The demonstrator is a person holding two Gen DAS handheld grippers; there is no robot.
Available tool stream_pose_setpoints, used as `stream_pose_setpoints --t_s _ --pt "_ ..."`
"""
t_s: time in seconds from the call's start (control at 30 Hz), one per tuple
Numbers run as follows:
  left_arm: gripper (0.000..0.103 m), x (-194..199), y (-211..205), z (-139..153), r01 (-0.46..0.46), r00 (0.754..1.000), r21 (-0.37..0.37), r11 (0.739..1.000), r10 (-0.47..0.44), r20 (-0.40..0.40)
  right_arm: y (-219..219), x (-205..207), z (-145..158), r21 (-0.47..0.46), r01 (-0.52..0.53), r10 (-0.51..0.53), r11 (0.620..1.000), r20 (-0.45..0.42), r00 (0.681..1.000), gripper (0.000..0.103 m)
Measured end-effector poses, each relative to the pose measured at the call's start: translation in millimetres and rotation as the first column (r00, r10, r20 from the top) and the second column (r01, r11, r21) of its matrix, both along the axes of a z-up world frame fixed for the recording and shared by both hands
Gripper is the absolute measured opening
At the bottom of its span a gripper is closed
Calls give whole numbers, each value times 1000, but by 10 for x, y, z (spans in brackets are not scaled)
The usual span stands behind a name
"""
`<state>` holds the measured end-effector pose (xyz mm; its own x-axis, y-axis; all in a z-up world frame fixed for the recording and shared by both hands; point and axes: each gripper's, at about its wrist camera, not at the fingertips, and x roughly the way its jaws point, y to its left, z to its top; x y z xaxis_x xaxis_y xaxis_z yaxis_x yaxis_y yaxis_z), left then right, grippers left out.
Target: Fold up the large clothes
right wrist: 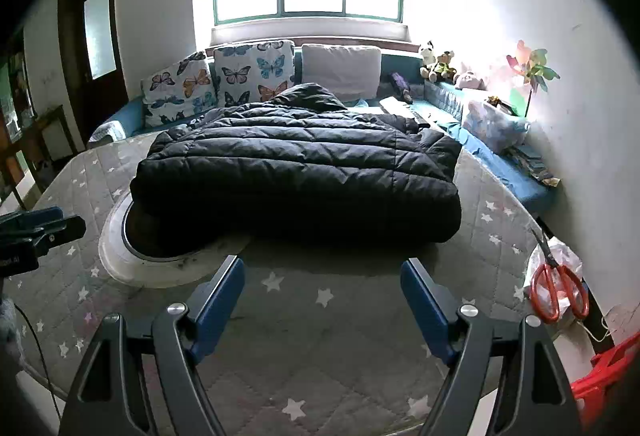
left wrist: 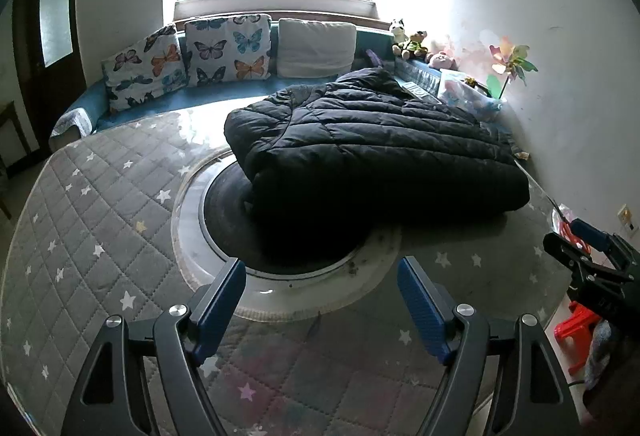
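A black quilted puffer jacket (left wrist: 372, 147) lies folded in a thick bundle on the round table with a grey star-pattern cover (left wrist: 92, 220); it also shows in the right wrist view (right wrist: 304, 171). My left gripper (left wrist: 322, 276) is open and empty, held back from the jacket's near edge. My right gripper (right wrist: 323, 276) is open and empty, also short of the jacket. The right gripper shows at the right edge of the left wrist view (left wrist: 588, 256), and the left gripper shows at the left edge of the right wrist view (right wrist: 36, 232).
A round glass turntable (left wrist: 224, 228) lies under the jacket. Red-handled scissors (right wrist: 560, 288) lie at the table's right edge. A red stool (left wrist: 576, 332) stands beside the table. A blue sofa with butterfly cushions (left wrist: 228, 49), plush toys (left wrist: 412, 43) and a pinwheel (left wrist: 512, 61) stands behind.
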<state>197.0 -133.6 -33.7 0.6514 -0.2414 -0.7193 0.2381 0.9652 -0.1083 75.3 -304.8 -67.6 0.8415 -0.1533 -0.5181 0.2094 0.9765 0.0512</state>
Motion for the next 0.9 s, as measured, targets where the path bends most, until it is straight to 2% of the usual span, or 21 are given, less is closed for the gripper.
stream_pose_setpoints --t_s 0.9 --pt "83 75 -24 -251 0 999 28 1000 1 -45 58 81 -88 32 -12 13 999 -22 1000 88"
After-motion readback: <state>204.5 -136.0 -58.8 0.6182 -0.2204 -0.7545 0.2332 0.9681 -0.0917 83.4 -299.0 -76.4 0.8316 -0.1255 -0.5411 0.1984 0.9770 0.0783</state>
